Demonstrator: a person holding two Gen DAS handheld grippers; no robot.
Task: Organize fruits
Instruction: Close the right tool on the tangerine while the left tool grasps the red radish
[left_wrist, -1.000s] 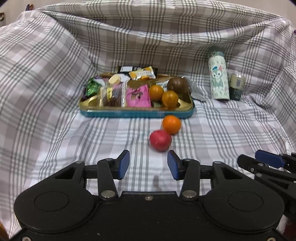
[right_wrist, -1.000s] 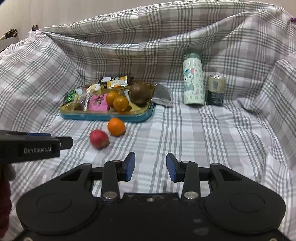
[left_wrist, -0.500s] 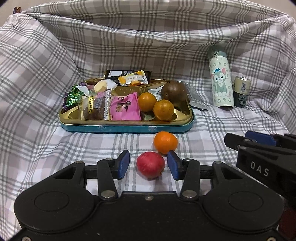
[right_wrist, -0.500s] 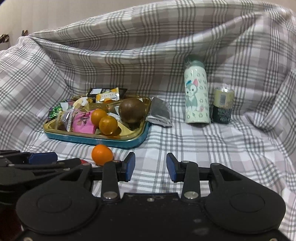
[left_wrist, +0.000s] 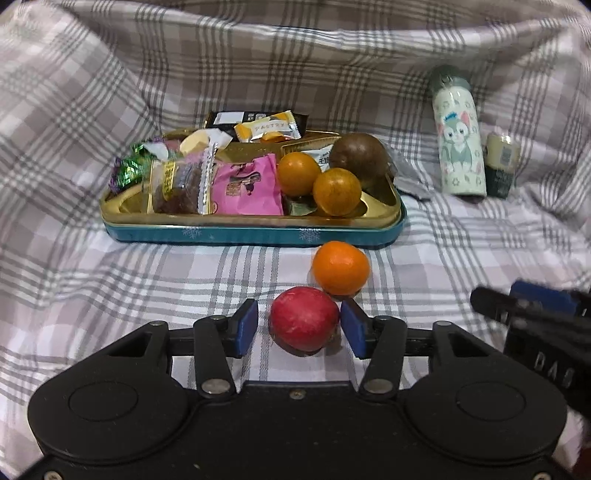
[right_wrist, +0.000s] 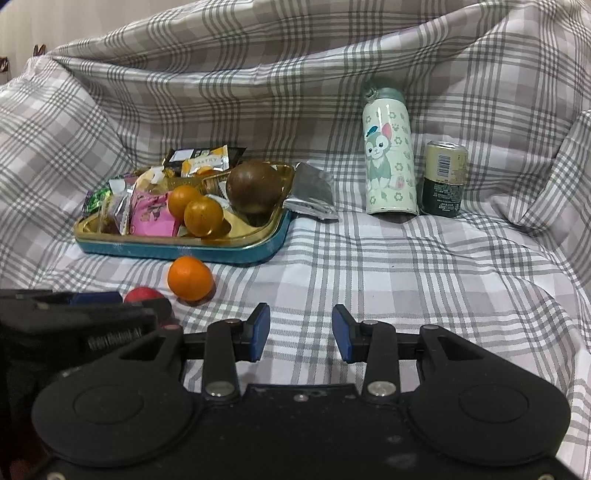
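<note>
The red fruit (left_wrist: 304, 318) sits on the checked cloth (left_wrist: 184, 280) between the blue pads of my left gripper (left_wrist: 300, 328), whose fingers stand apart: the right pad looks to touch it and the left shows a gap. Just beyond lies a loose orange (left_wrist: 340, 267), near the teal tin tray (left_wrist: 255, 233).

My right wrist view shows only the fruit's top (right_wrist: 143, 294) behind the left gripper's body, but gives a clear look at the foil packet (right_wrist: 312, 192) right of the tray. My right gripper (right_wrist: 301, 332) hangs spread over bare cloth.

Half a second ago the fruit sat between the fingertips; now it lies slightly deeper.

The tray is gold inside, holding crinkly wrapped snacks (left_wrist: 247, 184), two glossy oranges (left_wrist: 336, 191) and a round brown fruit (left_wrist: 358, 157). A printed bottle (left_wrist: 460, 147) and can (left_wrist: 502, 164) stand far right.
</note>
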